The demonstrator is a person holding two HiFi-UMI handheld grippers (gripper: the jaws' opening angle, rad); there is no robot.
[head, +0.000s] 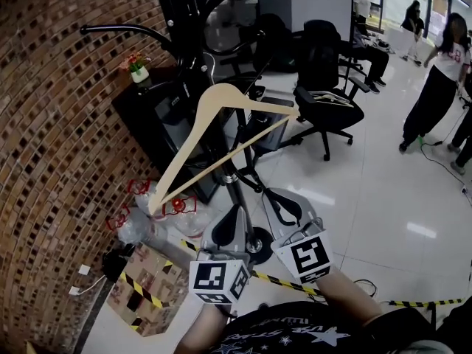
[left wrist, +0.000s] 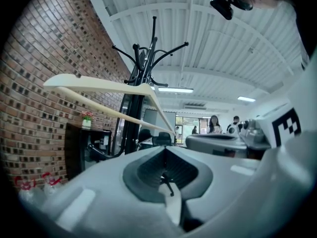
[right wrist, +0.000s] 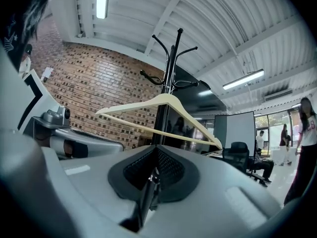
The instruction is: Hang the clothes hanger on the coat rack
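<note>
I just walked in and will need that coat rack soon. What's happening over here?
A person holds tongs in each hand. The left tongs and right tongs are both shut and empty, side by side below a pale wooden hanger. Neither touches it. The hanger appears to hang on the black coat rack by the brick wall.

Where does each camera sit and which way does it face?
Head view: on the person's head, steeply down onto left claw, right claw, hanger, coat rack; forearms show.
Left gripper view: on left claw, along its shut jaws toward coat rack; right claw shows.
Right gripper view: on right claw, likewise; left claw shows.
Shared: hanger and coat rack in all.
</note>
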